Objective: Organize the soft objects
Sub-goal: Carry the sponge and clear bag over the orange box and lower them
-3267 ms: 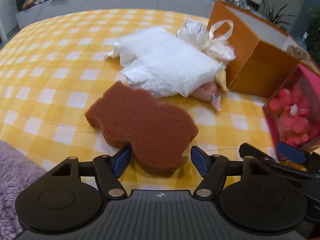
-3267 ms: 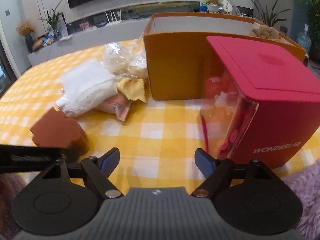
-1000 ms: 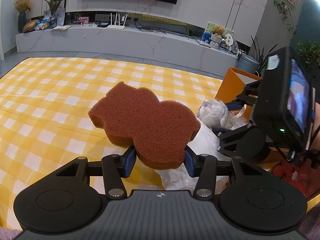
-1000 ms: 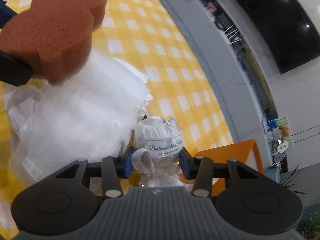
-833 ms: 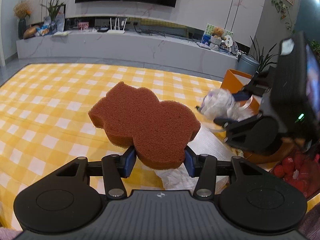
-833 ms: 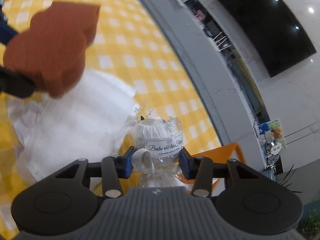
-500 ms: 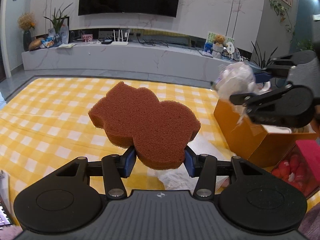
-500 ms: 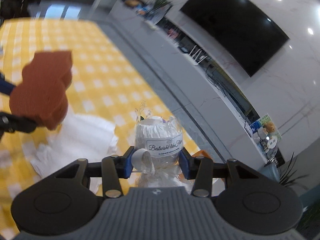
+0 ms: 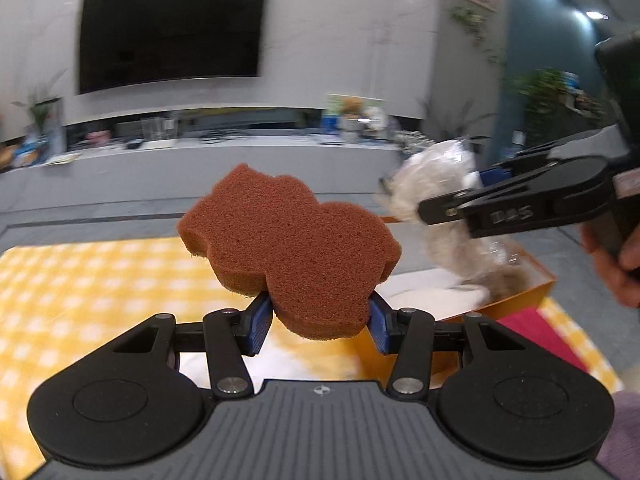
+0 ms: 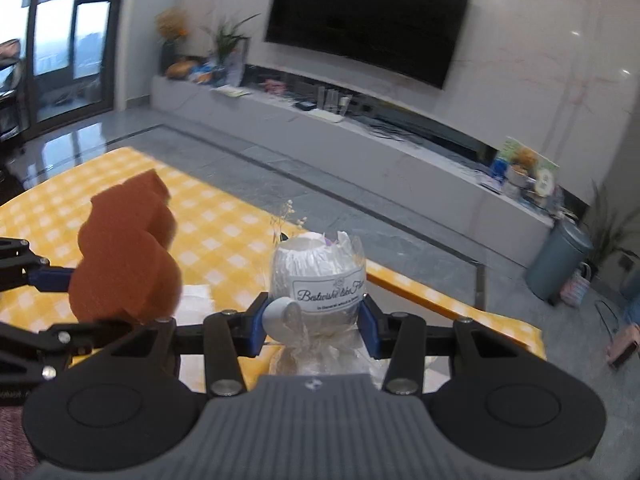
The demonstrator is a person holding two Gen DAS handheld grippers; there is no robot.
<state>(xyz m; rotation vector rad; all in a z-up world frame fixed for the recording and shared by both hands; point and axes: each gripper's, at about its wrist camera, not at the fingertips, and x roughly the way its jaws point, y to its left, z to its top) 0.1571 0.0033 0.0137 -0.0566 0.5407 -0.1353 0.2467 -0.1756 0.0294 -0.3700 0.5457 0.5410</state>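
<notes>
Aloft, both loads: two soft things are held up over the yellow-and-white checked tablecloth; neither has been set down.
Left tongs: the left gripper is closed on the near lobe of a rust-brown, cloud-shaped foam sponge; its blue pads pinch the sponge from either side; the sponge lies flat, its long axis running from near right to far left.
Right tongs: the right gripper is clamped on a white round bundle wrapped in clear cellophane with a printed label; the bundle stands upright between the pads, its gathered wrap trailing below.
Where the box lies: the open orange cardboard box sits low on the right in the left wrist view; white padding shows inside it; a red lid or box is just near of it.
Key relation: the wrapped bundle hangs directly above the orange box, while the sponge is to the box's left and nearer the camera; the right hand looks the better placed to drop first.
Next move, as judged: the sponge would have to travel right and a little farther away to clear the box's near wall.
Risk: the two tools are close together; a simultaneous drop could make them collide.
</notes>
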